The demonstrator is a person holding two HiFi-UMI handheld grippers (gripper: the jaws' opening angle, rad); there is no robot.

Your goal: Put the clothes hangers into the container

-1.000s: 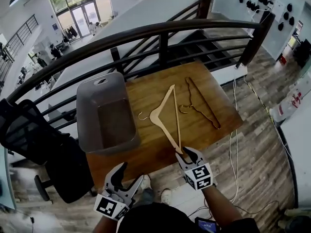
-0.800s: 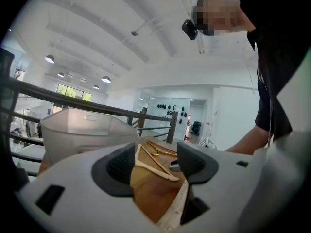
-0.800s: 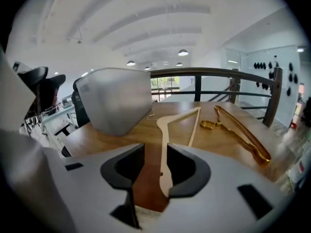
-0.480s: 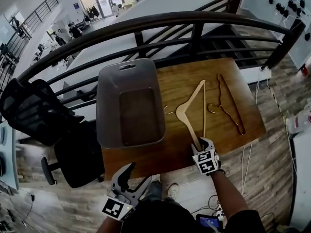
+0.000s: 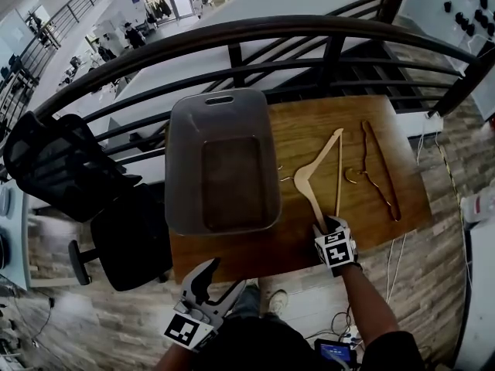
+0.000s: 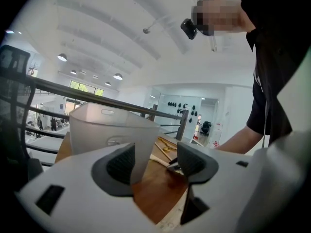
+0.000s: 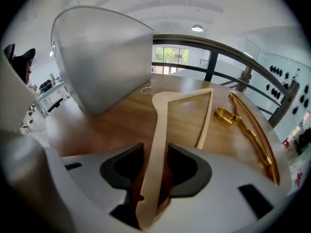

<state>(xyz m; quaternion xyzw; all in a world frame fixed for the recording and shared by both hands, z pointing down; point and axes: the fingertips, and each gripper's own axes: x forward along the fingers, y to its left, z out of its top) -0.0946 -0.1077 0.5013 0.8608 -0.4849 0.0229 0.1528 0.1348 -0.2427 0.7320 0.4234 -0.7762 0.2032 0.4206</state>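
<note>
Right gripper [image 5: 329, 224] pitches down at the near edge of the surface [image 5: 305, 126]. Its fingers [image 7: 187, 171] have just been opening and straddle the wooden hanger [image 5: 319, 178] arm, unclamped. The hanger lies flat beside the container [image 5: 186, 168]. Left gripper [image 5: 224, 277] sits low, roughly level, fingers apart, empty.

Head view steeply down; L/R gripper views low, close; all share table [image 5: 302, 126].
</note>
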